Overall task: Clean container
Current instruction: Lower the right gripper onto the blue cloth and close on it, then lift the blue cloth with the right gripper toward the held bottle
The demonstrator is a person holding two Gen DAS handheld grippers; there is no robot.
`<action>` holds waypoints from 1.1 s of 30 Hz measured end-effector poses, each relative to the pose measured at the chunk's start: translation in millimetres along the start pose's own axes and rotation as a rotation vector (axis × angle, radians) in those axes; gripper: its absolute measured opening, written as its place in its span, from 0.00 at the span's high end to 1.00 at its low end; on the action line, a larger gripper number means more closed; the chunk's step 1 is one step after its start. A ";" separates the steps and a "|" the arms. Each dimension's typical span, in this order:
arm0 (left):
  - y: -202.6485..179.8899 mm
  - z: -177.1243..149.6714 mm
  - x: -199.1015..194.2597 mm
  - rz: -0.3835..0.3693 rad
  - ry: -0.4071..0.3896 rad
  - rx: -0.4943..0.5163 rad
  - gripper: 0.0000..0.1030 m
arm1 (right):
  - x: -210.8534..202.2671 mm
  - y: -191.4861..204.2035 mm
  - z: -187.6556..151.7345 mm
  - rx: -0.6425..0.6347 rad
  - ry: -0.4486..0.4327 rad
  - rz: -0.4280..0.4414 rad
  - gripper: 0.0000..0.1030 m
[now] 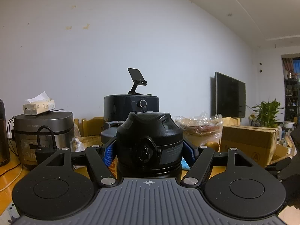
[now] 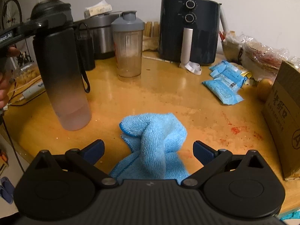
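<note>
**A:** What is your left hand-held gripper [image 1: 149, 150] doing?

**B:** It is squeezed tight on the black bottle [image 1: 149, 144]. Your blue pads [image 1: 108, 154] press on both sides, just under the bottle's cap. From your right camera you can see the whole bottle [image 2: 61, 78]. It is black at the top and pale pink at the bottom, with a strap hanging down its side. Its bottom is right down near the counter [image 2: 168, 97], but you cannot tell if it touches.

**A:** And your right hand-held gripper [image 2: 148, 150]?

**B:** Its jaws are spread wide and hold nothing. It points down at the blue cloth [image 2: 153, 142]. The cloth lies bunched up on the counter, between the two open fingers and a bit in front of them. The pads do not touch it.

**A:** What sits farther back?

**B:** A clear shaker cup [image 2: 129, 45] with a grey lid stands behind the bottle. Some blue packets [image 2: 224, 83] lie off to the right, near a cardboard box [image 2: 283, 118]. At the back, by the wall, you see a dark air fryer [image 2: 189, 30] and a silver rice cooker [image 2: 103, 31] with a pack of tissues [image 2: 97, 9] on top.
</note>
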State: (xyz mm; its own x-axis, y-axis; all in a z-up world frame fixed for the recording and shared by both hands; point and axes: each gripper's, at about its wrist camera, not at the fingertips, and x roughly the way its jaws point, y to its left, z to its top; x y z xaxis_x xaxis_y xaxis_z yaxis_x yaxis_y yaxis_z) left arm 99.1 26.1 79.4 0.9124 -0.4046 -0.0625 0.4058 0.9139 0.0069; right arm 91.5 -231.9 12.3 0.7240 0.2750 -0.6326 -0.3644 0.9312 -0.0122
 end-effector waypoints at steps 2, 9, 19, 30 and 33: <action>-0.1 0.0 -0.3 0.000 -0.001 -0.001 0.34 | 1.3 0.2 2.4 -0.005 0.013 0.001 0.00; -0.3 1.4 0.1 0.001 -0.001 -0.003 0.34 | 6.2 -1.0 9.7 -0.001 0.047 0.021 0.01; 0.6 2.1 0.5 0.000 0.000 -0.005 0.34 | 15.4 -2.1 10.0 0.002 0.093 0.014 0.28; 1.9 1.4 1.0 0.000 0.002 -0.006 0.34 | 26.2 -6.8 3.9 0.036 0.119 0.021 0.90; 2.2 1.7 1.1 0.001 0.001 -0.005 0.34 | 25.9 -7.5 3.3 0.040 0.113 0.022 0.94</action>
State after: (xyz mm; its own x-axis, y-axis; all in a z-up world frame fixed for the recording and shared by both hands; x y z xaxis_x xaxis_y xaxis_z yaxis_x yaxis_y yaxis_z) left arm 101.1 27.6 81.1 0.9125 -0.4040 -0.0640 0.4049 0.9144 0.0018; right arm 114.9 -231.0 -1.4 0.6448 0.2687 -0.7155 -0.3540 0.9347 0.0320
